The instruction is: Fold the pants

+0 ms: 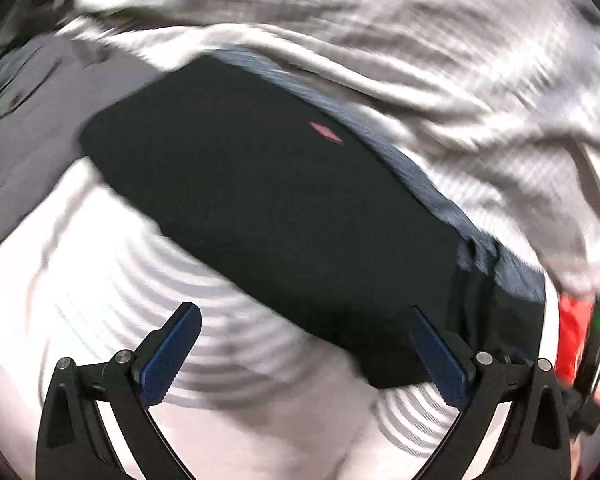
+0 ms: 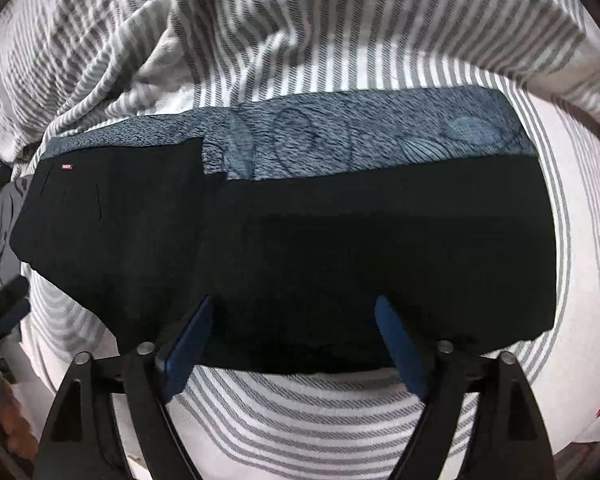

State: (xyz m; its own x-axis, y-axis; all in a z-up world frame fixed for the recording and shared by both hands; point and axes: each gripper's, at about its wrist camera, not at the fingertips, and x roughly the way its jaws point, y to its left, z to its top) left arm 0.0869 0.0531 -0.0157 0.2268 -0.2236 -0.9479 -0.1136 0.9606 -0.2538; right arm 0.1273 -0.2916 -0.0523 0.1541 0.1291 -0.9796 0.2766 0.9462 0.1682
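Striped bedding (image 1: 100,280) fills the blurred left wrist view; black pants (image 1: 260,208) lie across it, left tongs (image 1: 306,344) spread and empty over the near edge. Right wrist view: pants (image 2: 300,248) flat in a long band on the bed, partly over a blue patterned cloth (image 2: 360,136); right tongs (image 2: 296,336) spread, nothing pinched. Judged soft, light, limp; best taken at an end's corners. No containers visible.
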